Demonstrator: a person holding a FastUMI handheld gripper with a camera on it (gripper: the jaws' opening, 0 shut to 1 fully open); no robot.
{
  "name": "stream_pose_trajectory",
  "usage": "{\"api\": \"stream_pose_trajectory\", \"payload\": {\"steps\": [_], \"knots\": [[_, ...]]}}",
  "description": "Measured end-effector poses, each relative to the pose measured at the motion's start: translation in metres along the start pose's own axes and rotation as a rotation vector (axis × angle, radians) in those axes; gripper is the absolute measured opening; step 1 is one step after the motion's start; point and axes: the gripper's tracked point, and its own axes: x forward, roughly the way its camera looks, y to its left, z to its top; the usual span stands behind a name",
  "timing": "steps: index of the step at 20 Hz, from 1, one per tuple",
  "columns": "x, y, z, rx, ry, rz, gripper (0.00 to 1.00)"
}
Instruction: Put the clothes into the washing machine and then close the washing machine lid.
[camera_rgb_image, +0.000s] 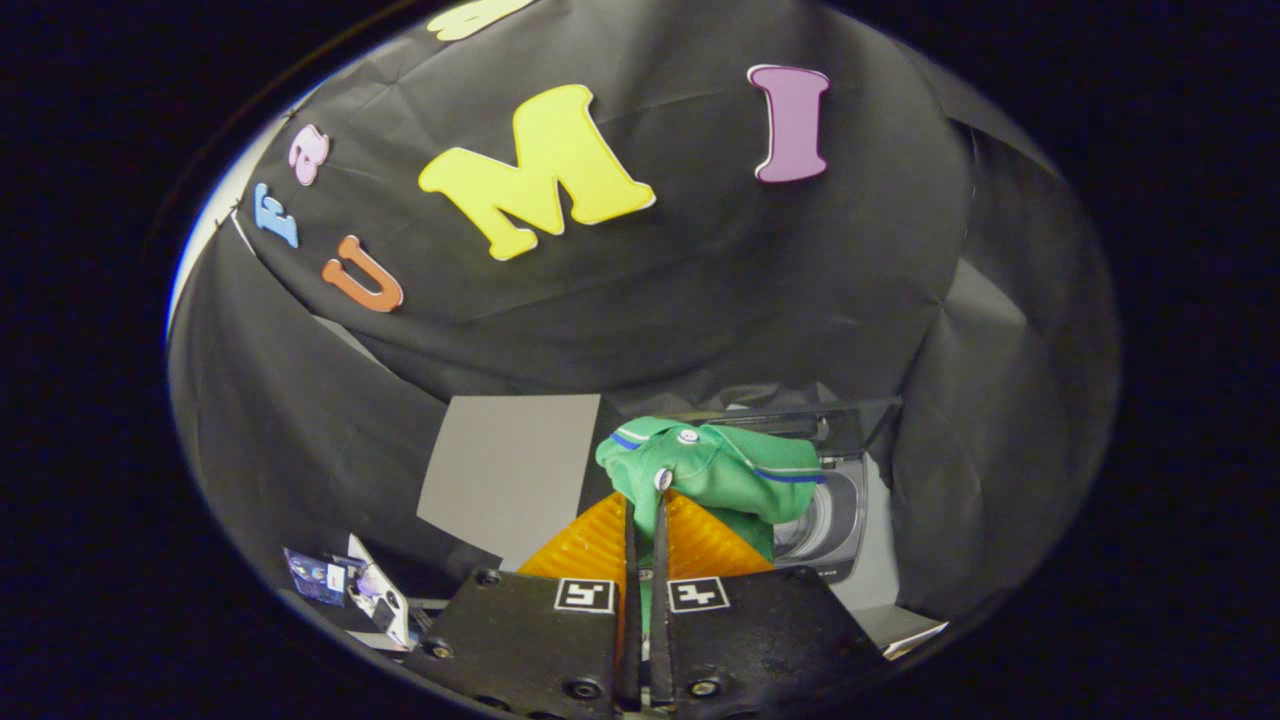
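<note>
Claw (645, 500) clamped on green garment (715, 470), held up before the open washing machine (835, 500) beyond.

Gripper view looks forward along its fingers (600, 545), close to the washing machine (835, 505).

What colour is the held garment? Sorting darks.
Green with blue-and-white stripes, pinched in the tool, gripper view.

Green garment (720, 470), blue-white stripes
</note>
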Motion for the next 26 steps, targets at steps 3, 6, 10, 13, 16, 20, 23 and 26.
{"api": "stream_pose_trajectory", "payload": {"steps": [3, 6, 10, 13, 16, 20, 23, 26], "knots": [[0.017, -0.018, -0.015, 0.004, 0.031, -0.016, 0.06], [0.032, -0.035, -0.023, 0.025, 0.054, -0.031, 0.07], [0.056, -0.055, -0.042, 0.032, 0.071, -0.061, 0.07], [0.076, -0.068, -0.056, 0.033, 0.092, -0.075, 0.06], [0.097, -0.079, -0.068, 0.031, 0.114, -0.095, 0.06], [0.121, -0.092, -0.090, 0.080, 0.165, -0.108, 0.07], [0.143, -0.108, -0.101, 0.079, 0.171, -0.133, 0.07], [0.165, -0.112, -0.108, 0.124, 0.184, -0.136, 0.07]]}}
